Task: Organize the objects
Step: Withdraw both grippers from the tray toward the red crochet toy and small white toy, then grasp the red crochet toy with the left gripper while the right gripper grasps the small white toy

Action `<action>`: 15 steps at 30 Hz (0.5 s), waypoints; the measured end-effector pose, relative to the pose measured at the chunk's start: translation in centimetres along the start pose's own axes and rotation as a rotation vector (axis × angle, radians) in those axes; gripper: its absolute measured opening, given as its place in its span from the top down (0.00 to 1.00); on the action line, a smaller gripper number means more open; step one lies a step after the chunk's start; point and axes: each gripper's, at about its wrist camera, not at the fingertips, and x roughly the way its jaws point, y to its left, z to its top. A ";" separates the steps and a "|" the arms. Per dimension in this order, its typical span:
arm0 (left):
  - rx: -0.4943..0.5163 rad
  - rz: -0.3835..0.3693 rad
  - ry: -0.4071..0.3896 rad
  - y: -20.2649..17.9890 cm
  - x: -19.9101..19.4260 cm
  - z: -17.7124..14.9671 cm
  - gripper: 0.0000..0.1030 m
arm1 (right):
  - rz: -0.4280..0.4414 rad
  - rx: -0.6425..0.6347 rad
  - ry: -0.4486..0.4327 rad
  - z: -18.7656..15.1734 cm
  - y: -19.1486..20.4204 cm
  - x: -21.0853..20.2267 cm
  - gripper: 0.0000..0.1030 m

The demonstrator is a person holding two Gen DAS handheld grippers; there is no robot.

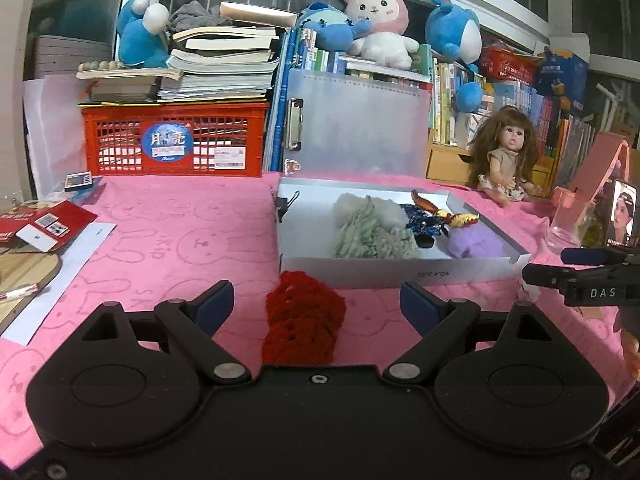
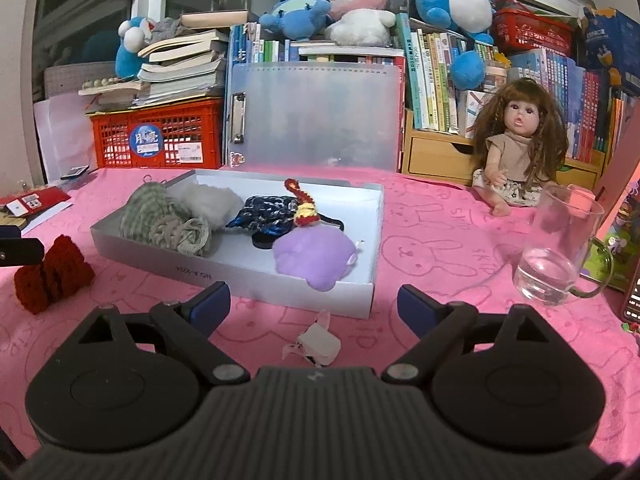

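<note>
A red knitted piece [image 1: 306, 320] lies on the pink cloth in front of a shallow white box [image 1: 400, 274]. My left gripper [image 1: 316, 294] is open, and the red piece sits between its blue pads without touching them. The box [image 2: 280, 280] holds a grey-green knit [image 2: 164, 220], a white fluffy wad [image 2: 208, 200], a dark blue knit [image 2: 268, 212], a red-yellow cord [image 2: 304, 208] and a purple plush [image 2: 314, 258]. My right gripper [image 2: 313, 298] is open over a small crumpled white scrap [image 2: 318, 342], clear of it. The red piece [image 2: 52, 276] shows at the left of the right wrist view.
A glass mug with water [image 2: 556, 256] and a doll [image 2: 516, 160] stand to the right. A phone [image 1: 622, 216] leans at the far right. At the back are a red crate [image 1: 172, 140], a translucent clipboard case [image 1: 356, 124], books and plush toys. Red packaging [image 1: 40, 228] lies left.
</note>
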 end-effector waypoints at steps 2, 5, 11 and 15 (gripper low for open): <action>0.002 0.008 0.006 0.2 -0.1 -0.5 0.12 | 0.000 -0.008 0.001 -0.2 0.2 0.0 0.06; -0.006 0.021 0.023 0.4 0.1 -0.8 0.12 | -0.006 -0.021 0.007 -0.5 0.5 0.0 0.06; -0.028 0.023 0.050 0.6 1.1 -1.3 0.15 | -0.029 -0.034 0.021 -1.0 0.6 -0.1 0.08; -0.034 0.017 0.061 0.4 1.7 -1.4 0.18 | -0.033 -0.032 0.038 -1.4 0.5 -0.1 0.16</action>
